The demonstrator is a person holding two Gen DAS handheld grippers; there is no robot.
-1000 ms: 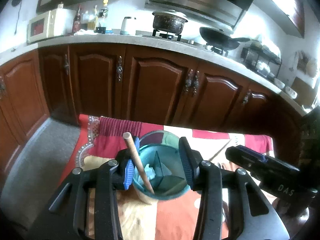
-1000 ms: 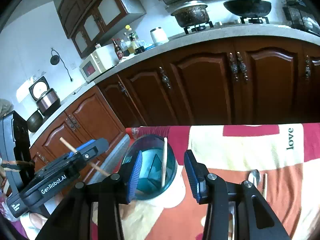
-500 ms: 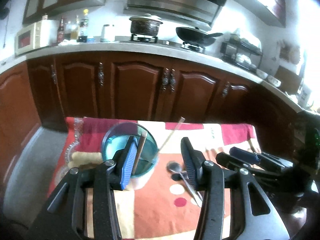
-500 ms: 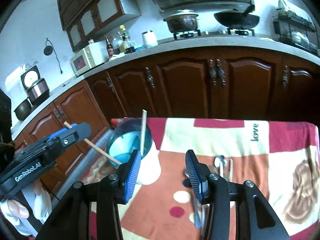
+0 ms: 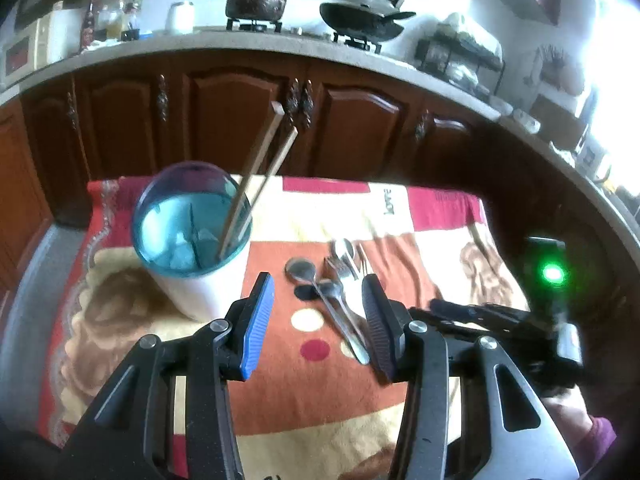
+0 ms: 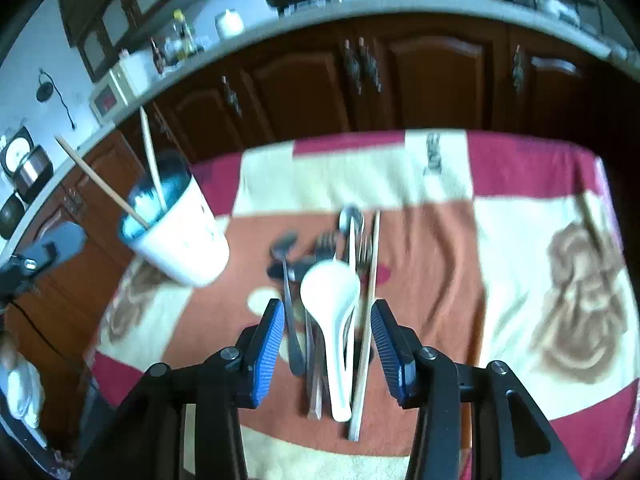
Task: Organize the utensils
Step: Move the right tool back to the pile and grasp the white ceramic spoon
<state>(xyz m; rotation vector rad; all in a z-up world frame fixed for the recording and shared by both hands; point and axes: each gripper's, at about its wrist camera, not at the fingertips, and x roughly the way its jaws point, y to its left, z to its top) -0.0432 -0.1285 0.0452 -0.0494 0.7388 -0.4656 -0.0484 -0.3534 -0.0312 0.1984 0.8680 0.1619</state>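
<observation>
At the left of the cloth-covered counter [image 5: 304,396] stands a white cylindrical utensil holder with a translucent blue divided insert [image 5: 192,236]. Two light wooden chopsticks [image 5: 256,176] lean in it, tips down in the insert and top ends slanting up to the right. The cloth is patterned in orange, cream and dark red.

Just right of the holder, the left gripper [image 5: 316,316] hovers above the cloth with its jaws wide apart and nothing between them; they have just been opening. Beyond its tips lies a loose pile of utensils: a metal spoon with a round bowl [image 5: 316,284], other metal spoons and forks [image 5: 348,260], partly overlapping.

In the right wrist view the right gripper [image 6: 328,336] is low over that same pile, its jaws spread either side of it and having just been closing a little, the pads not pressing on anything. Between them lie a white plastic soup spoon [image 6: 332,304], bowl away from the camera, a dark metal spoon [image 6: 288,300] to its left and a single pale wooden chopstick [image 6: 366,320] along its right. The picture is blurred here.

Along the back runs a row of dark brown wooden cabinets [image 5: 352,120].
</observation>
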